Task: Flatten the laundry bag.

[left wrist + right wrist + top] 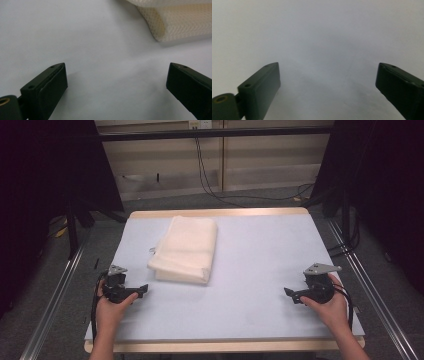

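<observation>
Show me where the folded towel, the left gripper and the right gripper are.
folded towel (186,249): high view, middle of its top layer.
left gripper (141,290): high view, between its jaw tips.
right gripper (290,294): high view, between its jaw tips.

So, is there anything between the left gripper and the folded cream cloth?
Nothing visible. The left gripper sits with its jaws open, and bare table lies between it and the near corner of the folded cream cloth.

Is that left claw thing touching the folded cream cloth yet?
Apart. The left gripper view shows the left gripper with open jaws and bare table between them and the folded cloth.
</observation>
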The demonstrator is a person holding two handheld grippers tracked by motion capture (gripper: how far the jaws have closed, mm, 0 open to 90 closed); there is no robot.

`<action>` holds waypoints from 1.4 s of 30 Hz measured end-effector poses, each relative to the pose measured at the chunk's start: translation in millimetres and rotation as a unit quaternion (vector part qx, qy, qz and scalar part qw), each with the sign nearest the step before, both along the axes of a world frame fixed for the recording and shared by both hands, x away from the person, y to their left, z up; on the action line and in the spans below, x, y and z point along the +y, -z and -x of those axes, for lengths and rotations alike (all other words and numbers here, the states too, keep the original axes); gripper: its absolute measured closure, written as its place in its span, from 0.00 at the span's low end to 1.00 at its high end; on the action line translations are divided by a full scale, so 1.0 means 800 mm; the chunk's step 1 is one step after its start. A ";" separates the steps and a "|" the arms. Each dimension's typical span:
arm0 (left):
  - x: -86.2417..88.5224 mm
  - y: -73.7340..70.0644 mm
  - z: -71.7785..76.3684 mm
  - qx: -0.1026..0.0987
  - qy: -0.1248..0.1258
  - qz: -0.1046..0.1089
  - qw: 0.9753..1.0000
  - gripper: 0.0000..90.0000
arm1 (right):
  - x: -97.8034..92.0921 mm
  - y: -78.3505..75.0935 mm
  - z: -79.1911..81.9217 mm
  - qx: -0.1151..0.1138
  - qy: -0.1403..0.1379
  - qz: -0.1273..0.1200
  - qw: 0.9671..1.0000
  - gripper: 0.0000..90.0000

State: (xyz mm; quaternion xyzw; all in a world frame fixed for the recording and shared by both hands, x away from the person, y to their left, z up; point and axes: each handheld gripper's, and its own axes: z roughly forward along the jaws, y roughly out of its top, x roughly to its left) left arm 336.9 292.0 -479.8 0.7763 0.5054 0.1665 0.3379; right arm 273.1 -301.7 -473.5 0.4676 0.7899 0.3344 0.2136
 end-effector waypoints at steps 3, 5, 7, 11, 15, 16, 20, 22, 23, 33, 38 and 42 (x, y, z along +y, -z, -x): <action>-0.004 -0.004 0.001 0.000 0.007 0.007 1.000 0.04 | 0.002 -0.004 0.002 -0.003 0.003 -0.003 1.000 0.06; -0.005 -0.006 0.002 -0.001 0.008 0.008 1.000 0.04 | 0.003 -0.004 0.003 -0.004 -0.002 0.000 1.000 0.06; -0.007 -0.010 0.002 -0.004 0.012 0.014 1.000 0.04 | 0.004 -0.005 0.003 -0.002 -0.002 0.000 1.000 0.07; -0.011 -0.015 0.002 -0.007 0.014 0.029 0.999 0.04 | 0.003 -0.007 0.003 0.006 0.001 -0.004 1.000 0.07; -0.015 -0.019 0.001 -0.009 0.018 0.028 0.999 0.04 | 0.003 -0.007 0.003 0.006 0.000 -0.008 1.000 0.07; -0.017 -0.021 0.000 -0.007 0.021 0.032 0.999 0.04 | 0.002 -0.008 0.004 0.007 0.003 -0.006 1.000 0.07; -0.020 -0.023 -0.002 -0.004 0.021 0.045 0.999 0.04 | 0.002 -0.009 0.003 0.007 0.002 -0.003 1.000 0.07; -0.022 -0.024 -0.004 -0.002 0.025 0.045 0.999 0.04 | 0.001 -0.009 0.004 0.008 0.004 -0.001 1.000 0.07; -0.025 -0.024 -0.005 0.000 0.023 0.052 0.998 0.04 | 0.001 -0.009 0.004 0.008 0.004 -0.001 1.000 0.07; -0.039 -0.034 -0.014 0.014 0.021 0.055 0.998 0.04 | -0.001 -0.010 0.004 -0.002 0.012 0.004 1.000 0.08; -0.044 -0.038 -0.019 0.008 0.016 0.065 0.998 0.04 | 0.002 -0.010 0.005 -0.003 0.011 0.009 1.000 0.08; -0.049 -0.040 -0.026 0.011 0.016 0.067 0.998 0.04 | 0.002 -0.008 0.004 -0.005 0.011 0.012 1.000 0.09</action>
